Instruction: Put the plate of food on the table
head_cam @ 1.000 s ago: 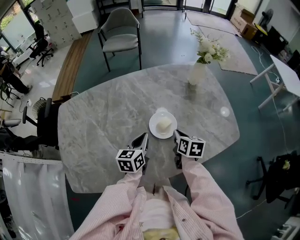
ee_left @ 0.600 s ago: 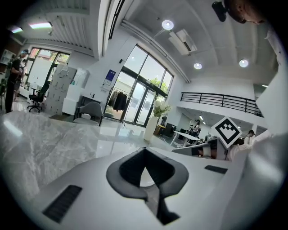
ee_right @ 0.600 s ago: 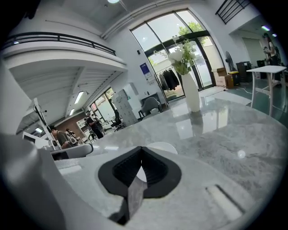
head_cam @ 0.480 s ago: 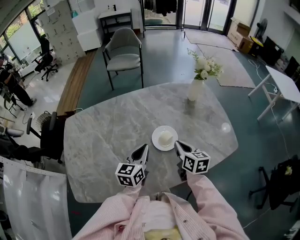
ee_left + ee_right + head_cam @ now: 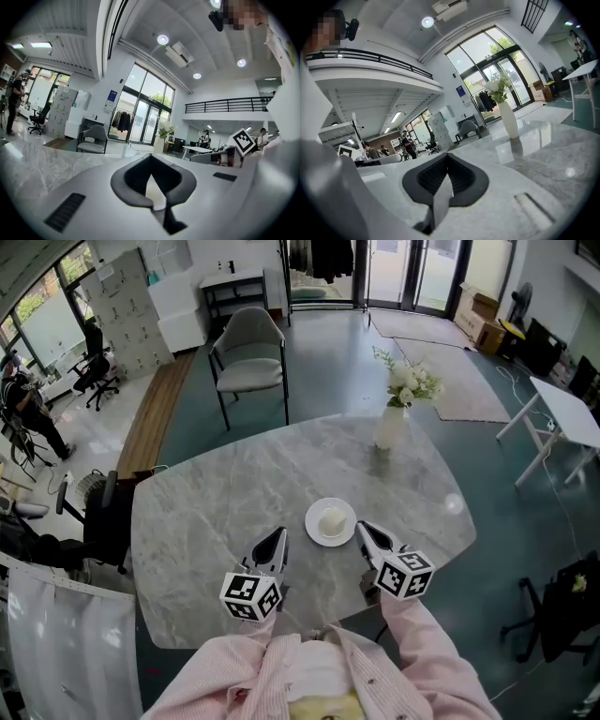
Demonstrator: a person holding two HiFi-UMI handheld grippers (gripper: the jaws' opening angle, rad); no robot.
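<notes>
Shows left gripper (image 5: 278, 535) and right gripper (image 5: 364, 527) pressed shut, empty, flanking the plate (image 5: 313, 524). Risks clipping its rim if swung inward.

No word, number or brand can be read anywhere in the scene. The marker cube (image 5: 251, 596) on the left gripper (image 5: 277, 534), near left, and the marker cube (image 5: 405, 574) on the right gripper (image 5: 362, 527), near right, carry only black-and-white square patterns, with no letters or digits. A small blue sign (image 5: 111, 97) hangs on the far white wall (image 5: 96, 89) just left of the glass doors (image 5: 140, 117), and its print is too small to make out.
</notes>
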